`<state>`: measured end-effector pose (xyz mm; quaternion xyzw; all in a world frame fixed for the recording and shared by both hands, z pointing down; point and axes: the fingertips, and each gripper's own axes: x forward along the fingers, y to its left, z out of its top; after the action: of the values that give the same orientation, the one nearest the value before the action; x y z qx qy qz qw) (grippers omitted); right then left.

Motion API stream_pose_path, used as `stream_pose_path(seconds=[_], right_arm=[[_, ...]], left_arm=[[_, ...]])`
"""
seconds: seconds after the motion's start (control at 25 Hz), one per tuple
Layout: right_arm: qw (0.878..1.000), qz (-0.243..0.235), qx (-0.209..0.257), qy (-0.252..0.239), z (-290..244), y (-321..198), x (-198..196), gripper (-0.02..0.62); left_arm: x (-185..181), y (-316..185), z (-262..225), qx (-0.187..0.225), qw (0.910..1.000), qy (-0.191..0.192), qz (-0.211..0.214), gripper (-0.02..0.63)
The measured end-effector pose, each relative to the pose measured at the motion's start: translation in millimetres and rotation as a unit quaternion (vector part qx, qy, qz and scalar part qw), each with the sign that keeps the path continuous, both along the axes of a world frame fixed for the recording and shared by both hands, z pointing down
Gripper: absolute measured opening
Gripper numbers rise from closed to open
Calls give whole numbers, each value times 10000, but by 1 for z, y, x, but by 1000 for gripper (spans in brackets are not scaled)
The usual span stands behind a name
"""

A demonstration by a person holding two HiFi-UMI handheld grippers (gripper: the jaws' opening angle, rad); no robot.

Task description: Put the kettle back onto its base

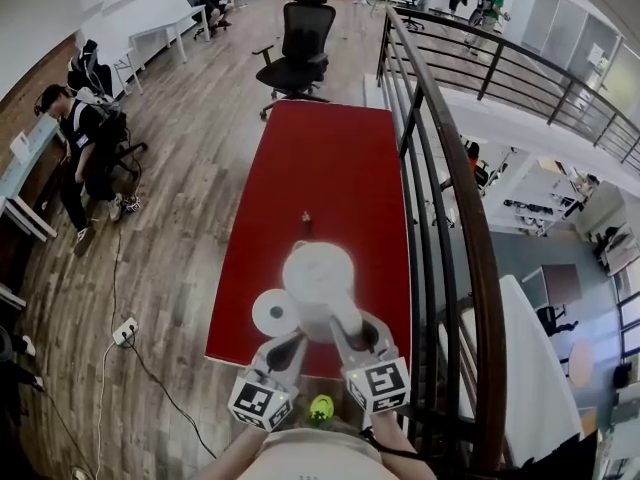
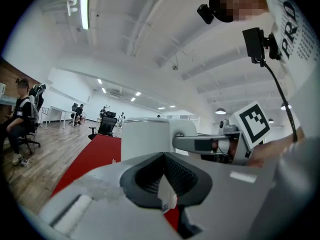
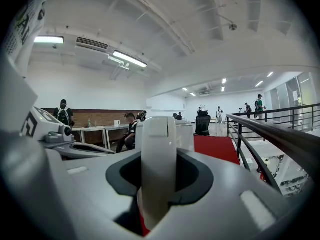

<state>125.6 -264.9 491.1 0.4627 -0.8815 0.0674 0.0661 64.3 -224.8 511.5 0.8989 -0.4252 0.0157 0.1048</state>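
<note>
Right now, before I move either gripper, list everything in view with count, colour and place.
kettle: one, white, over the table's near end
kettle base: one, white disc, on the table just left of the kettle
small object: one, dark, mid-table; too small to identify
table: one, red top, alongside the railing
office chair: one, black, at the table's far end
railing: one, black, right of the table
power strip: one, white, with a cable, on the wood floor left of the table
people: several, around the room's edges; nearest at left
left gripper: grey, jaws together, beside the kettle
right gripper: grey, jaws closed on the kettle's handle
</note>
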Motion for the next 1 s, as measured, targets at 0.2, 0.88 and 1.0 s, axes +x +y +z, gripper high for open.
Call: stream_pose_path(seconds=[0.2, 0.88, 1.0], right_arm=[[10000, 6, -84, 14, 4, -10, -19, 118], [9994, -126, -268, 167, 23, -50, -120, 118], [9994, -97, -296, 167, 30, -53, -132, 118]], left_arm=[[-31, -14, 2, -72, 9998, 69, -188, -9], [-125, -61, 3, -90, 9993, 293, -220, -8], [-134, -66, 7, -101, 9993, 306, -164, -8]])
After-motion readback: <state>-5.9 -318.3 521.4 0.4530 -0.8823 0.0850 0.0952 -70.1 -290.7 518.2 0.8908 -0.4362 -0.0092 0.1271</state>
